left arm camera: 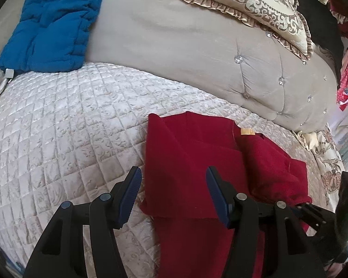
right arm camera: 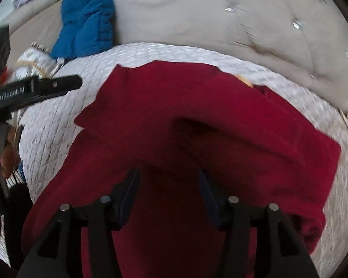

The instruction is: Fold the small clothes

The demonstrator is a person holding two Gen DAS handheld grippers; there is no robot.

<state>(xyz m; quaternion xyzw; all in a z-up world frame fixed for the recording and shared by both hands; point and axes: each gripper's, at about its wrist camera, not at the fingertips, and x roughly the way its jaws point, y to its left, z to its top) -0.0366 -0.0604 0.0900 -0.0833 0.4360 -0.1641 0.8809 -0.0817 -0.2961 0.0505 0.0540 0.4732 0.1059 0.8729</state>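
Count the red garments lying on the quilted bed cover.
1. The red garment lies partly folded on the quilted bed cover, just ahead of both tongs. The blue padded item by the headboard is not red. More garments may lie out of view.

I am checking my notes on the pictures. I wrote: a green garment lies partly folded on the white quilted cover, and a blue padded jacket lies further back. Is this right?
Not quite. The garment is dark red, not green; the left wrist view shows this clearly. The rest holds: it lies partly folded on the white quilted cover, and the blue padded jacket lies further back.
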